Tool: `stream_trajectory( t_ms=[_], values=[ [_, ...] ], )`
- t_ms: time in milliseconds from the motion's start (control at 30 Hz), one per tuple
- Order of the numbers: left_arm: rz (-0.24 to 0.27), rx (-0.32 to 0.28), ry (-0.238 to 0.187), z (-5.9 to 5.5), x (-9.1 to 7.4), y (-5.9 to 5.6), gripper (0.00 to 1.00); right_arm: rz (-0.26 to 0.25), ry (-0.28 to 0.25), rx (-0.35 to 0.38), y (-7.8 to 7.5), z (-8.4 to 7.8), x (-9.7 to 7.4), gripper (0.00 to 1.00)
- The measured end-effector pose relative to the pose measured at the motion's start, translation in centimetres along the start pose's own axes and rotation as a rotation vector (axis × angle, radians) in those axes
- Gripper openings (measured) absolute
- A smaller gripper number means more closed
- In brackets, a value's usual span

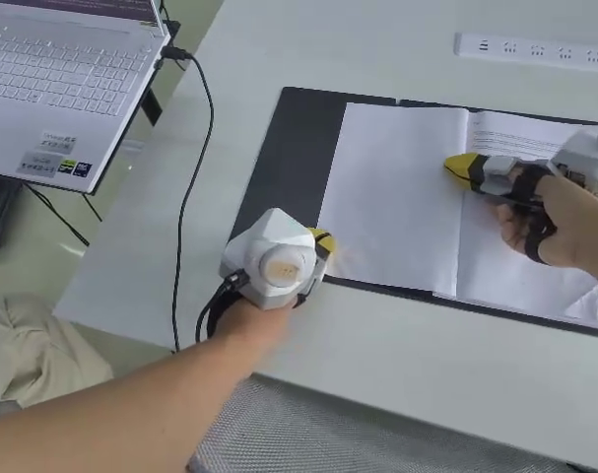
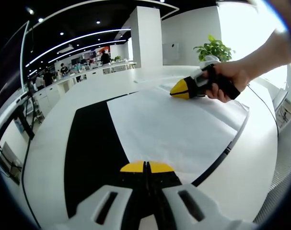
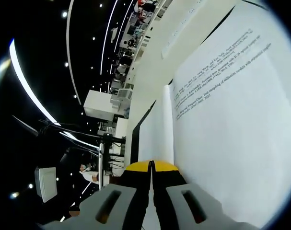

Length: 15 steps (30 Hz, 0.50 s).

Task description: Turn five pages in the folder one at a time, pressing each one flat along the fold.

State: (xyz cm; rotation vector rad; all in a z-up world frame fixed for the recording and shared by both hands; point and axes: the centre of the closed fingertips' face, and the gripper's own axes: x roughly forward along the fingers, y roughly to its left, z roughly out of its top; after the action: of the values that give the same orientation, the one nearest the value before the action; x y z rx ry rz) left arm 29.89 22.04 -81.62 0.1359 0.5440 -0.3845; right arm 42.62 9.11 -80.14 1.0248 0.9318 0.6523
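A black folder (image 1: pixel 289 158) lies open on the white table, with a blank white page (image 1: pixel 392 192) turned onto its left half and a printed page (image 1: pixel 530 133) on the right. My left gripper (image 1: pixel 323 241) rests shut at the page's lower left corner; its yellow tips (image 2: pixel 146 166) meet over the black cover (image 2: pixel 90 148). My right gripper (image 1: pixel 456 168) is shut too, its yellow tip down on the paper by the fold (image 1: pixel 463 197). The right gripper view looks along that fold, tips (image 3: pixel 151 165) together, printed text (image 3: pixel 217 62) to the right.
An open laptop (image 1: pixel 62 69) stands at the far left with a black cable (image 1: pixel 195 168) running down the table. A white power strip (image 1: pixel 535 49) lies at the back right. The table's front edge (image 1: pixel 308 379) runs close below the folder.
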Motion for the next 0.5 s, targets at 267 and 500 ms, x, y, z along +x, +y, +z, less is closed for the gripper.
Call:
stream_trajectory(
  t_ms=[267,500],
  values=[
    [0.003,0.001,0.001,-0.1,0.1,0.0,0.00,0.009,0.070,-0.015,0.2,-3.8,-1.3,0.00],
    [0.009,0.000,0.003,-0.1,0.0,0.0,0.00,0.021,0.107,-0.011,0.5,-7.1,-2.9,0.00]
  ],
)
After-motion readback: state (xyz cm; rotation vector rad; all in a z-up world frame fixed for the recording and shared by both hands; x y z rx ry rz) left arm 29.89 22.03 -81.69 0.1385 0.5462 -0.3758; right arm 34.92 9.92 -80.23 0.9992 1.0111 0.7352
